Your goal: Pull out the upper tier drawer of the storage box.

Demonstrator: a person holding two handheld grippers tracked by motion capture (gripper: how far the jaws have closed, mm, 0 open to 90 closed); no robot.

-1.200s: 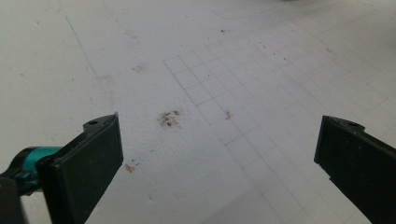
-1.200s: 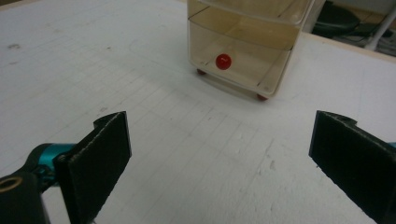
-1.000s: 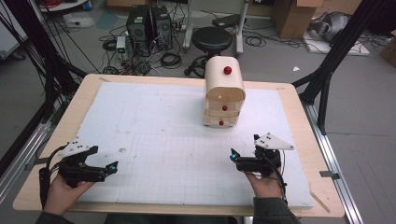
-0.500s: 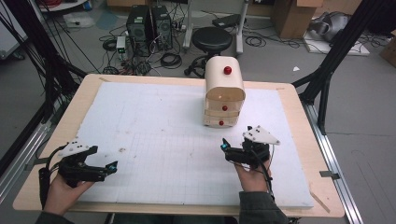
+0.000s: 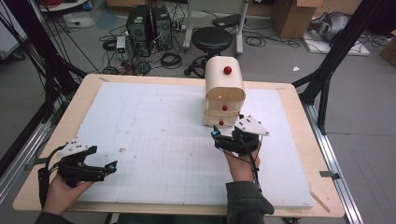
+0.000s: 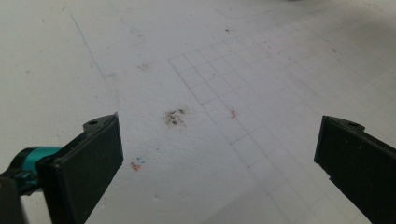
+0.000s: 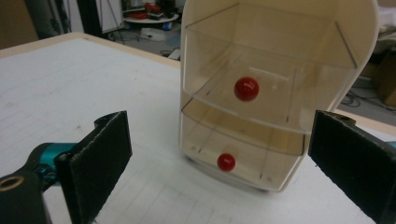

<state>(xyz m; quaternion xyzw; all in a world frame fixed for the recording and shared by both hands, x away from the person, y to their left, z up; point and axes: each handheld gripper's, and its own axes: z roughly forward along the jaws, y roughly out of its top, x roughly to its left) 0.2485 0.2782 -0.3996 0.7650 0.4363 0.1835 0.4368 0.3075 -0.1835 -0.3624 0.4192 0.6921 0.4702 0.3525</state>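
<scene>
Right gripper [image 5: 217,136], jaws wide apart, sits just near of the drawer box [image 5: 224,98], lined up for a red knob [image 7: 226,162]. Left gripper [image 5: 110,167], jaws also apart, rests idle at the near left of the white mat [image 5: 154,121].

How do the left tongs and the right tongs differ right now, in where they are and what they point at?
The left tongs sit near the table's front left corner over bare white board; the right tongs are close in front of the small drawer cabinet. The left tongs face only a stained patch, the right the red-knobbed drawers. Both stand open and hold nothing.
</scene>
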